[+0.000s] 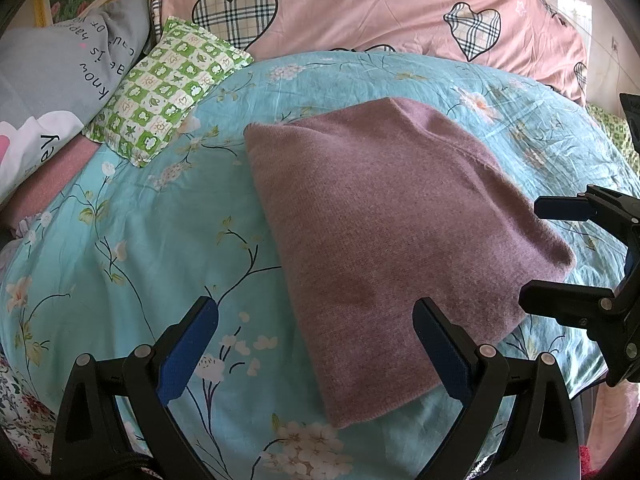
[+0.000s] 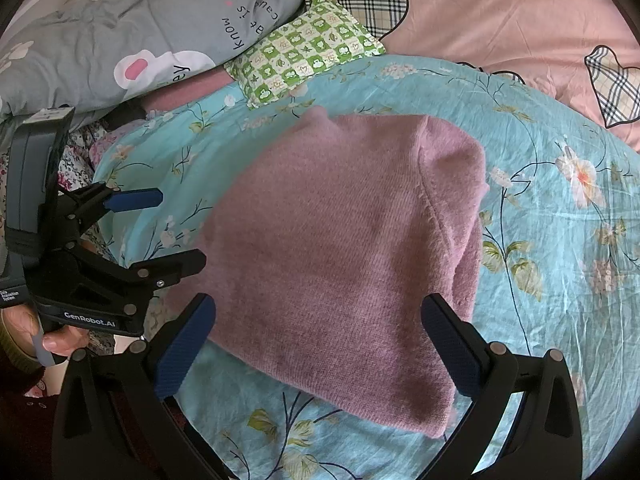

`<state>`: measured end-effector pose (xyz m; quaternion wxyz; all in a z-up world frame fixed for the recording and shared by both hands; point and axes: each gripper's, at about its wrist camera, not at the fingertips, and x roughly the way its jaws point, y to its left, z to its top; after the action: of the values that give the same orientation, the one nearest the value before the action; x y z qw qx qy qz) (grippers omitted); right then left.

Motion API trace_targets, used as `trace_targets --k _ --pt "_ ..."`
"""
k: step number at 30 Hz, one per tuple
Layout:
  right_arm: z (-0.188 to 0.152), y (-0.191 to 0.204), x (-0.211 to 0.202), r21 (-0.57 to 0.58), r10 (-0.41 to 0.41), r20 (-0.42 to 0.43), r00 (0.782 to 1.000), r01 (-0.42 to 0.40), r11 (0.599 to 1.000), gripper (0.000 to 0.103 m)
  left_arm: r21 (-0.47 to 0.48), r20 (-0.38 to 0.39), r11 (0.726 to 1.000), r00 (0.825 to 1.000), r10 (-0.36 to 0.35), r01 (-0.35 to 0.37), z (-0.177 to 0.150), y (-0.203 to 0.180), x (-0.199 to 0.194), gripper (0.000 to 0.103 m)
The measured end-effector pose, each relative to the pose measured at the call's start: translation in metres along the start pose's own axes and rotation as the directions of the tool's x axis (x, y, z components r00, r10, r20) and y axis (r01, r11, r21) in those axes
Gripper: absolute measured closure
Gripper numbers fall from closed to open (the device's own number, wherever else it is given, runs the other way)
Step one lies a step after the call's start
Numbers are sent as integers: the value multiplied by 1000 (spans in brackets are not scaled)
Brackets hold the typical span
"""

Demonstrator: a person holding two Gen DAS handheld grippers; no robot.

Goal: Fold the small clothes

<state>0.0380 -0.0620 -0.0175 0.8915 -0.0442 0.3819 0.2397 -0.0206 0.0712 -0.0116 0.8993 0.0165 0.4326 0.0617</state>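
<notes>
sweater (image 1: pixel 384 240) on bedsheet (image 1: pixel 140 248) | pillows (image 1: pixel 168 84) behind

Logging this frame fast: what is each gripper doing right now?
Left gripper: open, holding nothing, above the folded mauve knit sweater.
Right gripper: open, holding nothing, over the same sweater.

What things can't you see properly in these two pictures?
- Grey pillow writing: in both views the words are upside down and run off into creases, so the sentence can't be read whole.
- Pink sweater: folded, so its inner layers are covered by its own top layer.
- Pink blanket: mostly tucked under the grey pillow.
- Left gripper handle: the right wrist view's edge cuts it off.
- Right gripper: mostly cut off in the left wrist view.
</notes>
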Motion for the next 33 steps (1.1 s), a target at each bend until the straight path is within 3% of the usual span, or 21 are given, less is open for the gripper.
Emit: trace_targets --k 33 --pt "14 -12 -7 -13 8 16 1000 -7 1000 0 -3 -1 1000 1000 0 0 16 6 5 5"
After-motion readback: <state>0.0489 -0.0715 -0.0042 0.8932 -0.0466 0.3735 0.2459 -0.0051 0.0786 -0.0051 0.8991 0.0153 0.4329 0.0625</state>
